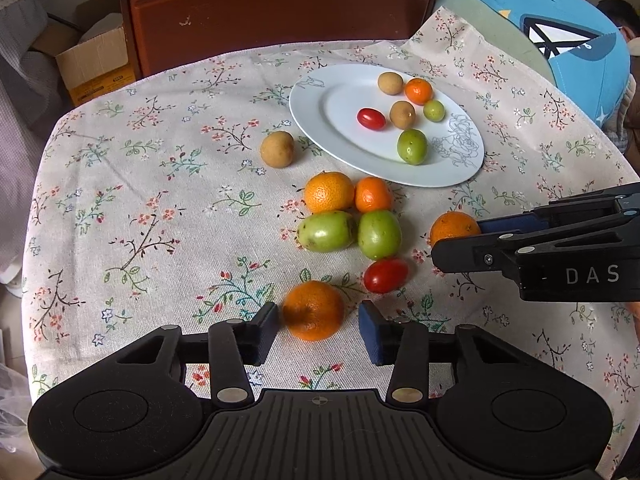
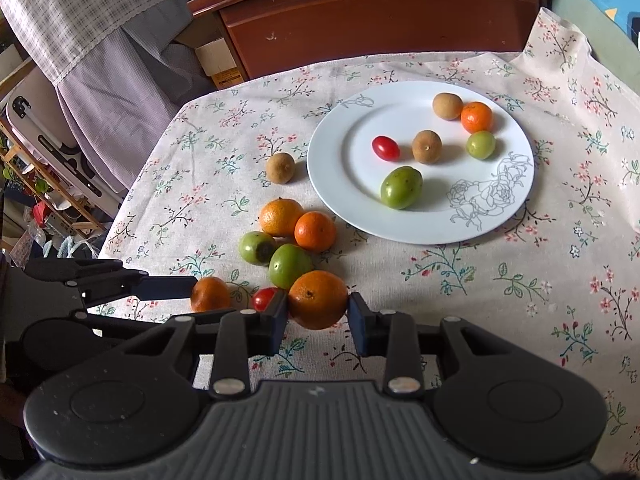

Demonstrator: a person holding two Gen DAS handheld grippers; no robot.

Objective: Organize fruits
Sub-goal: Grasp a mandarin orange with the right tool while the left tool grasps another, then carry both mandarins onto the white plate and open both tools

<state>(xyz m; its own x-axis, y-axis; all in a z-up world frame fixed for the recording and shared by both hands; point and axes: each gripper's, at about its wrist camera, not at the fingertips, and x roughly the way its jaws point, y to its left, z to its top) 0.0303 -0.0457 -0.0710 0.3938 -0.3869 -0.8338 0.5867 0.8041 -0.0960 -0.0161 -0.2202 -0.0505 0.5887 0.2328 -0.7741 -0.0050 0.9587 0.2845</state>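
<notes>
Right hand-held gripper (image 2: 318, 318) tight on one mandarin (image 2: 318, 298), left hand-held gripper (image 1: 319, 322) spread around second mandarin (image 1: 314, 310); six plated fruits (image 2: 401, 187)

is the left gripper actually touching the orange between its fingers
Partly. In the left wrist view the left gripper's left pad meets the orange; a strip of cloth shows before the right pad.

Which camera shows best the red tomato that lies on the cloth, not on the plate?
The left wrist view: the tomato lies there in full sight, beside a green fruit. In the right wrist view the right gripper hides part of it.
</notes>
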